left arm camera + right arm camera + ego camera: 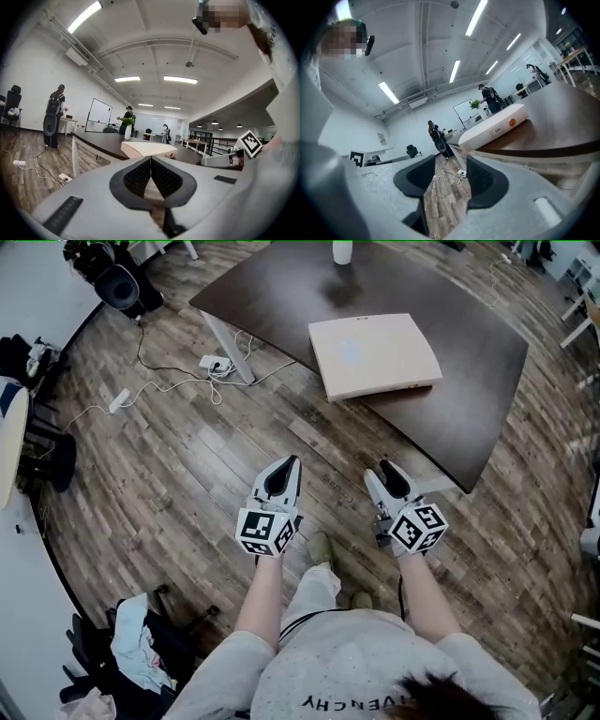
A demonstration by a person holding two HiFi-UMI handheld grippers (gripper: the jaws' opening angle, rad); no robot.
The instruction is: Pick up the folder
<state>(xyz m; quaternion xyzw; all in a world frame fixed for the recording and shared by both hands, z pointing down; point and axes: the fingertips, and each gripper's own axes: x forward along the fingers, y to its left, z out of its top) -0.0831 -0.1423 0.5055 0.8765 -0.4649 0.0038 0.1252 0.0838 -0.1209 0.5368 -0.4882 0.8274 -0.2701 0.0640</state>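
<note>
Folder [375,354] is lying flat and closed on the dark bench [469,390], cream cover up, near the edge facing the person. Both grippers are hanging over the wood floor [187,465], short of the bench and well apart from the folder, pointing toward it.

Left gripper [289,465]: jaws are sitting shut, tips meeting, nothing between them. In the left gripper view the folder [147,149] is showing just above the closed tips.

Right gripper [387,471]: jaws are standing roughly half open and holding nothing, only floor showing through the gap. In the right gripper view the folder [494,125] is sitting up and right of the jaws.

White vase [342,251] is standing at the bench's far edge. Power strip [214,362] with cables is lying on the floor by the bench leg.
</note>
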